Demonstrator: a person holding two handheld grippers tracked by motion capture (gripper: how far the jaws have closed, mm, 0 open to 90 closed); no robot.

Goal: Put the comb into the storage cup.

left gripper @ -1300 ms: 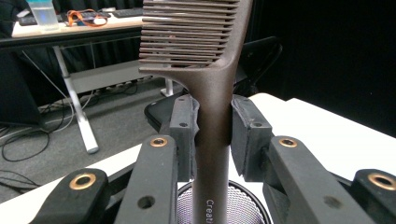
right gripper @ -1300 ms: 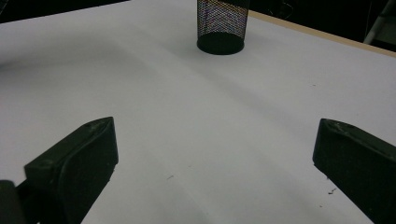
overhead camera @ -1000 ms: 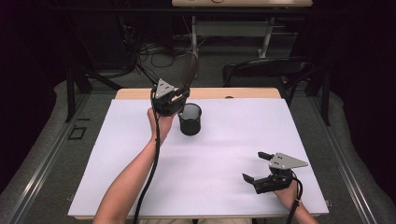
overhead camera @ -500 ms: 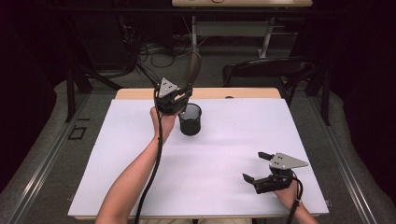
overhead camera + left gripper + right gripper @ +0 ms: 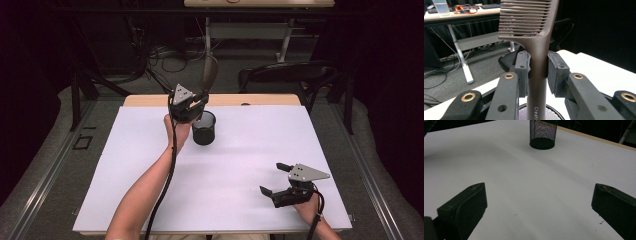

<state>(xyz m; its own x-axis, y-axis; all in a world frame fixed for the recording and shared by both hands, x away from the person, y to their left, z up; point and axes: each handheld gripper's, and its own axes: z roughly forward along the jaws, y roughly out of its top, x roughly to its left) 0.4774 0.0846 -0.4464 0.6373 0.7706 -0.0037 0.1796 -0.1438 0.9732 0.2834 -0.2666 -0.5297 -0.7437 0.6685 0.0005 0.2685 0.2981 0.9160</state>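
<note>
The left gripper (image 5: 192, 103) is up in the air near the far side of the white table (image 5: 125, 165), and its jaws squeeze the handle of a brown comb (image 5: 534, 37) that stands straight up. Right under it sits a black mesh cup (image 5: 204, 128) — the comb's handle hangs over the cup's open top. On the right, the right gripper (image 5: 280, 180) rests low by the near edge with its jaws spread wide — they hold nothing.

The comb (image 5: 537, 42) runs off the left gripper view's top edge, so its upper teeth are cut off, and its lower handle leaves the bottom edge, the printed lettering unreadable past "Creat". The mesh cup (image 5: 543, 133) loses its rim at the right gripper view's top edge.
</note>
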